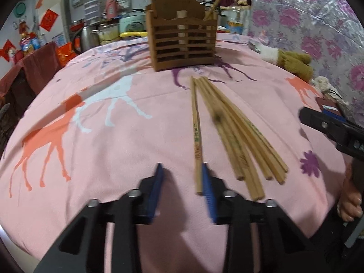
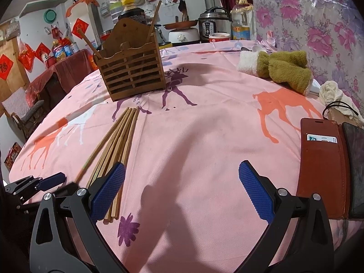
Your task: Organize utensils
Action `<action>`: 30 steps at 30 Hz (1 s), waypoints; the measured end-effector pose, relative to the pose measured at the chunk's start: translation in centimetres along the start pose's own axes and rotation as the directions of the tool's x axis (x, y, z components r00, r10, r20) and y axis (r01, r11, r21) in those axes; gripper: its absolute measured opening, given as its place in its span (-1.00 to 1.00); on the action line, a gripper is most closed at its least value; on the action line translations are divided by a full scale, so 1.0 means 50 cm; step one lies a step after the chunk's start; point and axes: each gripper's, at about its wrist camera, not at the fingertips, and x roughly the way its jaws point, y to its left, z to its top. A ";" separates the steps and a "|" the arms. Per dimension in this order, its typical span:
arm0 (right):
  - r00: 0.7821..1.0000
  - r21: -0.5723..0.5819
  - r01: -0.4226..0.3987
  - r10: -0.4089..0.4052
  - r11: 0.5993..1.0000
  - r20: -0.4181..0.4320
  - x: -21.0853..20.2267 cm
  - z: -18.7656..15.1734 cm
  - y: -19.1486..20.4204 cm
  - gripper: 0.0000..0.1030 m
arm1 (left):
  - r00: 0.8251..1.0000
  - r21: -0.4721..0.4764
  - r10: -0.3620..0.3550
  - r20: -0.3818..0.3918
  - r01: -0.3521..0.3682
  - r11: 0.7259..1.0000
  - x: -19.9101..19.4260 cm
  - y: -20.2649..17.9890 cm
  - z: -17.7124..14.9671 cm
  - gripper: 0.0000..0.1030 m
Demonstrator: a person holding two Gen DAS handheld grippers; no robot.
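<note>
Left gripper (image 1: 182, 179): jaws part-spread, grasping nothing; one loose chopstick (image 1: 196, 134) is lying against the inner face of its right finger, not pinched.
Right gripper (image 2: 182, 182): spread wide, released, hanging over bare cloth.
Chopsticks (image 1: 238, 141): fanned on the counter (image 1: 113, 147), near the wooden holder (image 1: 183, 38).
Technique: probably centring on the single stick; closing squarely; lifting clear before tilting it toward the holder.

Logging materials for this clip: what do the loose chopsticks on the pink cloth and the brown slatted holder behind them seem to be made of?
The pale tan chopsticks look like bamboo or light wood, matte and unvarnished, with printed marks and a dark scorch-like spot. The brown slatted utensil holder looks like stained wood or bamboo board, smooth with a faint sheen; flat cut slats suggest it.
</note>
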 end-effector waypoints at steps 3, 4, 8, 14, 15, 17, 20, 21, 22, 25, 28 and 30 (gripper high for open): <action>1.000 0.001 0.000 0.000 1.000 -0.001 0.000 0.000 0.000 0.87 | 1.000 -0.057 0.013 -0.003 -0.013 0.998 0.000 0.032 0.002 -0.83; 1.000 0.000 0.000 0.000 1.000 0.000 0.000 0.000 0.000 0.87 | 1.000 -0.067 0.017 -0.003 -0.017 0.998 -0.001 0.039 0.001 -0.83; 1.000 -0.016 -0.003 0.003 1.000 0.003 -0.002 -0.003 0.006 0.87 | 1.000 -0.095 0.015 0.000 -0.015 0.995 -0.006 0.059 -0.004 -0.81; 1.000 -0.059 -0.014 0.015 0.998 0.010 -0.007 -0.011 0.024 0.87 | 1.000 -0.105 -0.020 0.014 0.022 0.994 -0.008 0.060 -0.008 -0.60; 1.000 -0.064 -0.017 0.017 0.998 0.011 -0.008 -0.011 0.026 0.87 | 1.000 -0.101 -0.023 0.018 0.025 0.995 -0.009 0.058 -0.010 -0.52; 1.000 -0.071 -0.021 0.023 0.997 0.014 -0.011 -0.013 0.029 0.87 | 0.999 -0.088 -0.030 0.028 0.032 0.996 -0.009 0.053 -0.012 -0.39; 0.999 -0.087 -0.035 0.036 0.996 0.009 -0.011 -0.015 0.031 0.86 | 0.999 -0.074 -0.037 0.039 0.040 0.996 -0.009 0.046 -0.015 -0.17; 0.999 -0.098 -0.045 0.046 0.994 0.006 -0.012 -0.018 0.031 0.85 | 0.999 -0.072 -0.035 0.040 0.038 0.997 -0.008 0.045 -0.015 -0.10; 0.999 -0.107 -0.053 0.053 0.993 0.004 -0.013 -0.020 0.033 0.84 | 0.999 -0.070 -0.032 0.041 0.034 0.997 -0.008 0.043 -0.016 -0.03; 0.997 -0.156 -0.081 0.082 0.984 -0.003 -0.020 -0.029 0.041 0.70 | 0.999 -0.080 -0.015 0.038 0.018 0.997 -0.010 0.046 -0.017 0.05; 0.994 -0.214 -0.110 0.106 0.971 -0.028 -0.019 -0.041 0.055 0.43 | 0.999 -0.100 -0.005 0.037 0.009 0.995 -0.011 0.058 -0.017 0.06; 0.991 -0.252 -0.129 0.119 0.959 -0.052 -0.015 -0.048 0.067 0.19 | 0.999 -0.107 0.010 0.037 -0.006 0.994 -0.011 0.063 -0.018 0.15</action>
